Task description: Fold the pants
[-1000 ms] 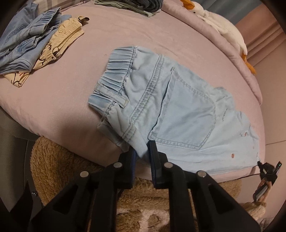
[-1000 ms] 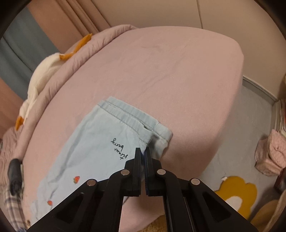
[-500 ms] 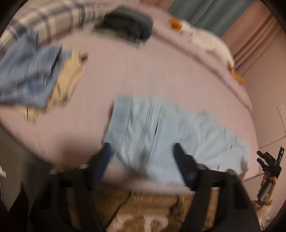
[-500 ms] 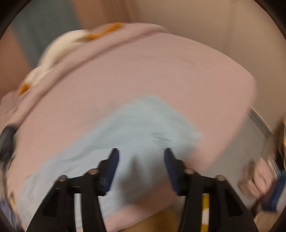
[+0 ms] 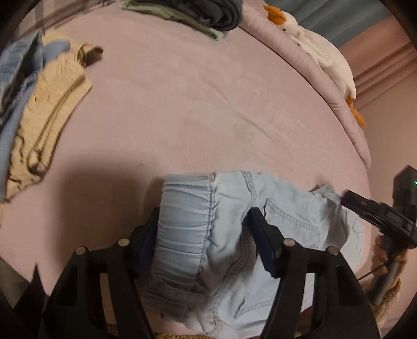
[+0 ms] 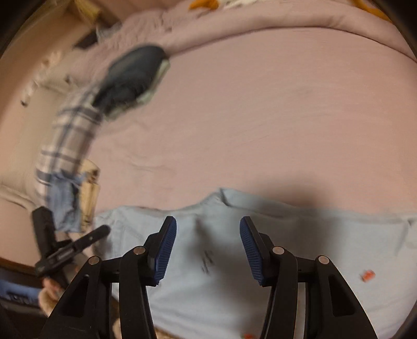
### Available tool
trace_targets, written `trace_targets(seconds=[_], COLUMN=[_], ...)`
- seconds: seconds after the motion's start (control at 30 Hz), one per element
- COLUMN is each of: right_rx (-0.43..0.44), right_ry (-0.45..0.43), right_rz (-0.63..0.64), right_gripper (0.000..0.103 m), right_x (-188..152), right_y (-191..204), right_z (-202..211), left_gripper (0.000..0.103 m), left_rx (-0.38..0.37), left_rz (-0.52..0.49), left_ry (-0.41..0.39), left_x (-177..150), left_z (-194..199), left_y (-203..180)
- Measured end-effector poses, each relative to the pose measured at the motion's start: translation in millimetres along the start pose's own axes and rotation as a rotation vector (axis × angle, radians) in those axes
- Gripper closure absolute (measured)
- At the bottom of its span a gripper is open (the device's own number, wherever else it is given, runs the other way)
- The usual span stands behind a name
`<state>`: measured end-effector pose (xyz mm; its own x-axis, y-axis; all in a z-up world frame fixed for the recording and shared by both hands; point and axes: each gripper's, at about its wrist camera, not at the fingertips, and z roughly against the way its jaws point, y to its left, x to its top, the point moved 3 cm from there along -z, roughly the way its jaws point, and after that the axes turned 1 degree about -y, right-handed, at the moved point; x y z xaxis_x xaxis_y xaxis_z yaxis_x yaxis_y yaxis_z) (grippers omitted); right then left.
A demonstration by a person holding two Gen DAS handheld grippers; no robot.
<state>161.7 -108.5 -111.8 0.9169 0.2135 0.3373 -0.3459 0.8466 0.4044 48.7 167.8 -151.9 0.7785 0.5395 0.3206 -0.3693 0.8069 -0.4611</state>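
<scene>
Light blue denim pants (image 5: 224, 234) lie on the pink bed (image 5: 182, 109) at its near edge. My left gripper (image 5: 204, 226) is open, its jaws wide apart on either side of the bunched elastic waistband (image 5: 182, 216). The pants also show in the right wrist view (image 6: 286, 250), flat, with small black lettering and red marks. My right gripper (image 6: 207, 242) is open and empty, just above the pants' leg end. The right gripper also shows in the left wrist view (image 5: 378, 216), and the left gripper in the right wrist view (image 6: 67, 247).
A cream garment (image 5: 47, 120) and blue clothes (image 5: 15, 78) lie at the left. A dark folded stack (image 5: 192, 13) and a white plush goose (image 5: 320, 54) sit at the far side. A plaid fabric (image 6: 67, 138) lies by the dark stack (image 6: 130, 78).
Both grippers let go of the pants and opened wide. Both swung forward over the bed. The waistband end is now bunched between the left jaws.
</scene>
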Motion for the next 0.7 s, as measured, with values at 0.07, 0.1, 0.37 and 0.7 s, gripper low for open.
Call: trace_targets(seconds=[0.07, 0.1, 0.37, 0.7], right_rx=[-0.09, -0.125, -0.091, -0.149], right_ry=[0.002, 0.013, 0.016, -0.023], right_rz=[0.041, 0.057, 0.067, 0.075], right_gripper=[0.05, 0.05, 0.093, 0.094], right_x=[6.6, 9.5, 11.7, 15.0], right_y=[5.8, 8.6, 5.8, 3.6], right_z=[-15.0, -26.4, -23.0, -50.2], left_gripper=[0.043, 0.047, 0.065, 0.054], left_rx=[-0.004, -0.001, 0.028, 0.161], left_rz=[0.006, -0.002, -0.067, -0.124], left_ry=[-0.015, -0.025, -0.107, -0.097], left_x=[-3.4, -5.8, -16.6, -15.3], left_z=[1.0, 3.2, 29.4, 5.5], left_y=[2.3, 2.2, -11.4, -6.3])
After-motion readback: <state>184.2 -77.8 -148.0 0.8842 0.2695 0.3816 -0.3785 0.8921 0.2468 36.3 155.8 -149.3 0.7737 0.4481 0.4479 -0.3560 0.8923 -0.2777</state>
